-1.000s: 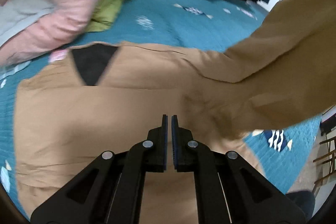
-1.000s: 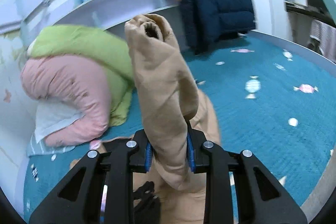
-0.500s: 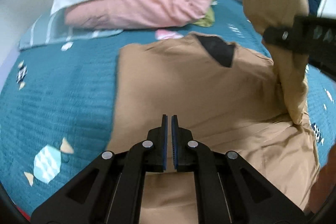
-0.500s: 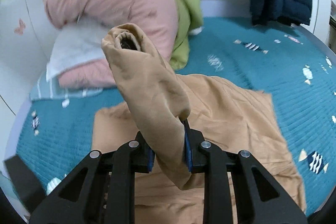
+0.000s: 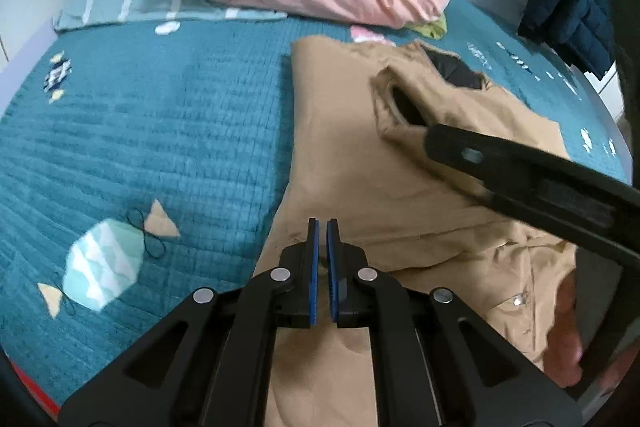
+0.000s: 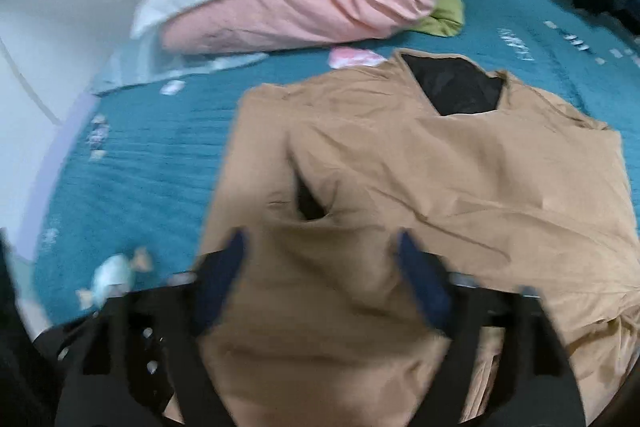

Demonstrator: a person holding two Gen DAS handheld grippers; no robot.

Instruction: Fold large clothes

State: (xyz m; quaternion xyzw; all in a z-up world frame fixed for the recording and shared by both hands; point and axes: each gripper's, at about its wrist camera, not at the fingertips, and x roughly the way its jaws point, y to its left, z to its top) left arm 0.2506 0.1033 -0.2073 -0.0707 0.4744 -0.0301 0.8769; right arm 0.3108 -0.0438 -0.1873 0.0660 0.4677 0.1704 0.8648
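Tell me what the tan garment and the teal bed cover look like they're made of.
Tan garment: thin matte woven cloth, likely cotton or a blend; it creases sharply and drapes limp, with a black lining at the neck. Teal bed cover: soft quilted fabric, ribbed with stitched rows and printed candy shapes.

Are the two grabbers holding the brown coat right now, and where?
Neither holds it. The right gripper has just opened and let go of the sleeve, which lies on the tan coat. The left gripper is shut and empty.

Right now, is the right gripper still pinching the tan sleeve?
Apart: the right wrist view shows the right gripper just opened, pads clear of the sleeve lying between them.
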